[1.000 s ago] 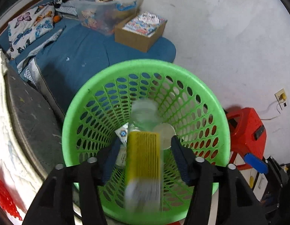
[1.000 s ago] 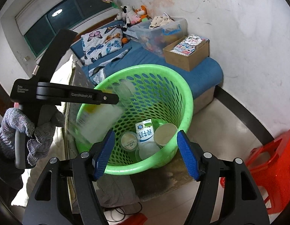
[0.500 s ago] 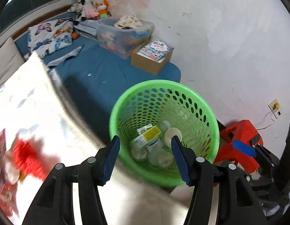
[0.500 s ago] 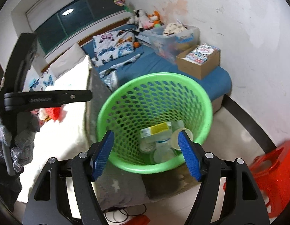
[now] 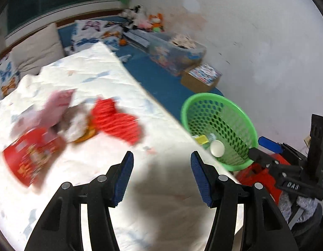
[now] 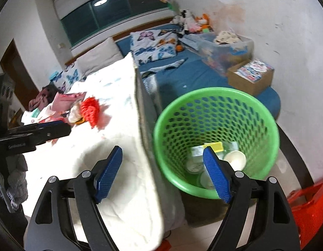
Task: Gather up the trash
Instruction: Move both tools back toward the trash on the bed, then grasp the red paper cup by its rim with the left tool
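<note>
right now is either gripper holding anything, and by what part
Nothing is held. The left gripper is open and empty; the right gripper is opening, with nothing between its fingers.

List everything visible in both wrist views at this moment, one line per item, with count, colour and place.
Basket: one, green, on the floor beside the bed.
Trash in basket: several pieces, white and yellow, at its bottom; exact count unclear.
Quilt: one, white, over the bed's near end.
Mesh piece: one, red, on the quilt.
Packet: one, red, on the quilt; blurred.
Wrapper: one, pink, on the quilt.
Cardboard box: one, brown, on the blue mattress.
Storage bin: one, clear, behind the box.
Stool: one, red, on the floor.
Left gripper: black with blue pads, empty.
Right gripper: same colours, jaws opening, empty.
</note>
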A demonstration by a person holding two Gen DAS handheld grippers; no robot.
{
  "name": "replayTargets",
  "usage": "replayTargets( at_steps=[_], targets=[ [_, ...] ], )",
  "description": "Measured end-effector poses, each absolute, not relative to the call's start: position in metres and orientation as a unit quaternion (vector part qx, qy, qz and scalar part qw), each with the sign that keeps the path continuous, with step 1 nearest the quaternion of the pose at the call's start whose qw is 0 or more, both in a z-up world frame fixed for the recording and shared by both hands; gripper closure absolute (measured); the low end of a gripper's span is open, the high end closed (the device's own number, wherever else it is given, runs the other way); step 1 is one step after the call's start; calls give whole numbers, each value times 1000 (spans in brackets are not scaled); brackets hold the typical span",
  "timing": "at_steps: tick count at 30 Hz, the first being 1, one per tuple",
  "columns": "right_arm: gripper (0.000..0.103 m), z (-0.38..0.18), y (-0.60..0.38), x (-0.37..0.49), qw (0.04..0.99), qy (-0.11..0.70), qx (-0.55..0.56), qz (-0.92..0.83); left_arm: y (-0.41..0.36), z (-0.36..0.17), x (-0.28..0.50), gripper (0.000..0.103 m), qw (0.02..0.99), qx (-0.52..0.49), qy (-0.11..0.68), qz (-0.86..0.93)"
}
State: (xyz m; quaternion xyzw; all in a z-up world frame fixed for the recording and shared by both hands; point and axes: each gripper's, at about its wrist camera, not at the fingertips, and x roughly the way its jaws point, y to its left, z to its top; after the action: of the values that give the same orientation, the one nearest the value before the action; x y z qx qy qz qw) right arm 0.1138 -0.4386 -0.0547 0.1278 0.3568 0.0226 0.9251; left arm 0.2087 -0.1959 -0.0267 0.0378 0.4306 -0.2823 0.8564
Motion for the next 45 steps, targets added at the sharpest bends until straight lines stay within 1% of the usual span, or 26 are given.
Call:
replayTargets(
  at_steps=[12, 16, 24, 30, 36, 39, 43, 45],
  targets=[
    [23, -46, -377, 143, 924, 362, 94, 83, -62, -17, 210, 48, 908, -26, 391, -150],
    [23, -43, -357, 153, 923, 363, 83, 102, -32, -25, 221, 48, 906, -47, 400, -129],
    [23, -36, -324, 168, 922, 361, 54, 127, -8, -59, 252, 48, 891, -84, 426, -131],
    [23, -38, -309, 184, 919, 369, 41, 136, -2, -71, 267, 48, 888, -106, 427, -137],
    [23, -43, -301, 204, 915, 377, 35, 141, -9, -76, 275, 55, 888, -90, 426, -147],
    [23, -45, -298, 216, 914, 379, 28, 142, -9, -78, 278, 62, 888, -97, 423, -155],
    [23, -51, -293, 230, 912, 384, 16, 143, -11, -81, 279, 65, 889, -95, 419, -158],
    [23, -54, -289, 239, 910, 387, 8, 146, -12, -80, 279, 69, 890, -93, 416, -162]
  ],
)
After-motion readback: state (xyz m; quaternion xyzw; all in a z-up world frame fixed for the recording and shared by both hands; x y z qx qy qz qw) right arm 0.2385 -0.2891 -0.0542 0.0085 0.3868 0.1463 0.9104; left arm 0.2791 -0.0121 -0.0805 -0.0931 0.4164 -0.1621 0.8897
